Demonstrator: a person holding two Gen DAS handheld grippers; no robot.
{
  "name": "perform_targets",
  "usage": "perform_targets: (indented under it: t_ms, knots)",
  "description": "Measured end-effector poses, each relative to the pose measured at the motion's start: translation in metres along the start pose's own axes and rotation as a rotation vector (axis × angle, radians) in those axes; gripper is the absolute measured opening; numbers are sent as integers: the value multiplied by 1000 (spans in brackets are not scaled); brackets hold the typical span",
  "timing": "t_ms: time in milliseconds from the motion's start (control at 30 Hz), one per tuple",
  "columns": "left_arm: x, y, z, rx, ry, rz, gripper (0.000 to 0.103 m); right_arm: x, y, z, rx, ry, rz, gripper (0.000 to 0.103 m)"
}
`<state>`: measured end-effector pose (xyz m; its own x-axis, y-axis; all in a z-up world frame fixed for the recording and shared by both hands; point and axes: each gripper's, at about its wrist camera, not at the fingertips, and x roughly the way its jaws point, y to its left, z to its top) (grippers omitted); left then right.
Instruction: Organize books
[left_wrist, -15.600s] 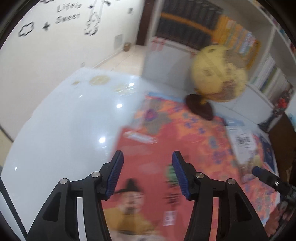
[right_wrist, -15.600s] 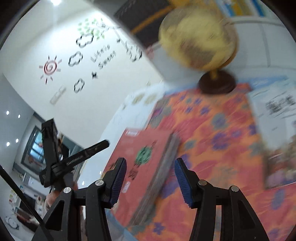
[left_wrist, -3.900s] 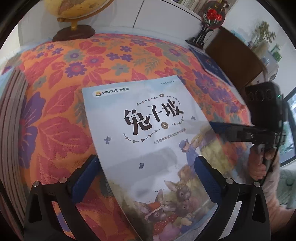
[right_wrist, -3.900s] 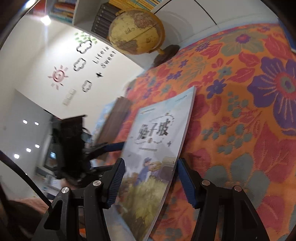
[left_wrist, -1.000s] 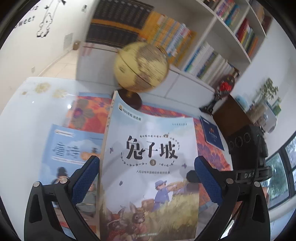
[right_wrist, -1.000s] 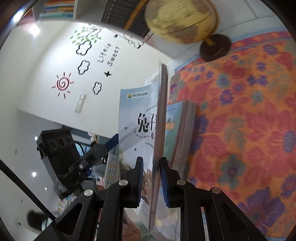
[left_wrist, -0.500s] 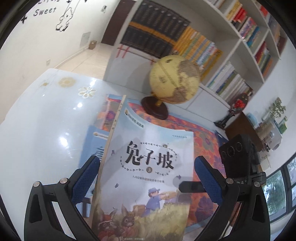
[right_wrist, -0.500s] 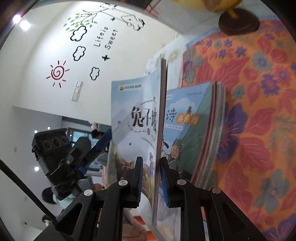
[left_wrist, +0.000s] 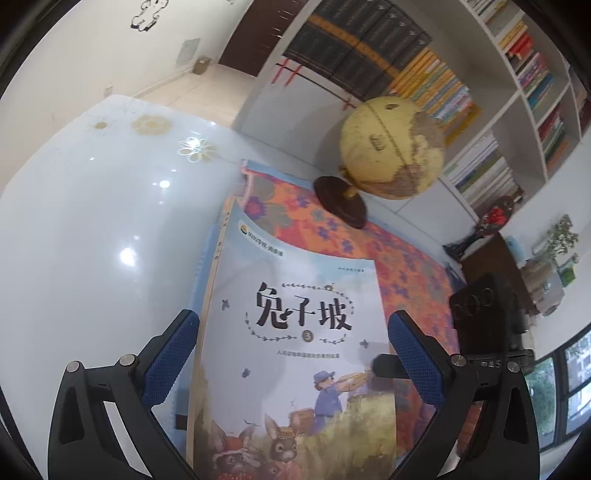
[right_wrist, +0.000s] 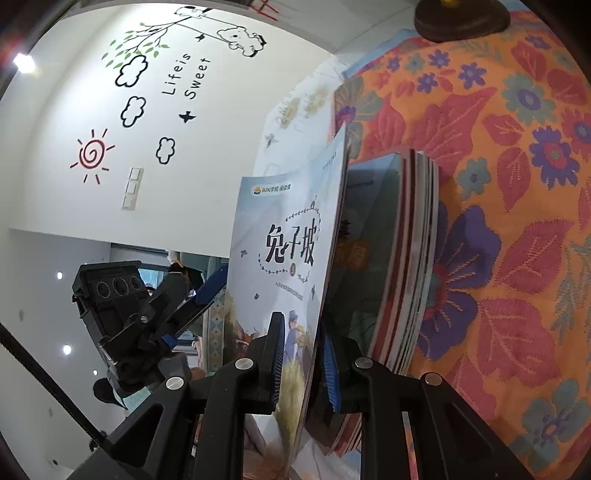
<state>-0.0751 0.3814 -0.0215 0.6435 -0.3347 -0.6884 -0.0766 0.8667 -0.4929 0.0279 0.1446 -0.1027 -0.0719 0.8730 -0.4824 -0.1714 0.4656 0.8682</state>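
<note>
Table (left_wrist: 85, 229): glossy white surface on the far left in the left wrist view; bare there, with pale flower decals near its far edge
Left gripper (left_wrist: 291, 354): jaws spread wide, one blue pad either side of the book; whether the pads press its edges I cannot tell
Book (left_wrist: 295, 354): pale blue cover with black Chinese title, a circled 3 and rabbits at the bottom; held up off the table, tilted, spine on its left; in the right wrist view it (right_wrist: 284, 266) stands edge-on, just left of the stack
Right gripper (right_wrist: 301, 365): fingers nearly together, pinching the book's lower right edge between the blue pads
Stack of books (right_wrist: 402, 258): lying flat on the cloth, page edges showing, directly beneath and right of the held book
Cloth (right_wrist: 517, 206): orange with red leaves and purple flowers; covers the table's right part
Globe (left_wrist: 391, 147): yellow, on a dark round base at the cloth's far edge
Bookshelves (left_wrist: 517, 92): white, full of books, behind the globe
</note>
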Motion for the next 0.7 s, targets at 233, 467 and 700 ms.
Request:
perform_targets:
  t_ms: [233,467,700]
  knots:
    - [2,3,0,26,-6,3,101,1,-2,1,2,-10,-17,20]
    - [9,3,-2,47,17,22,101,0,-5,1,-1,-26,-55,22]
    - [18,10,-3,48,39,50,101,0,1,-3,-32,-32,-94,23]
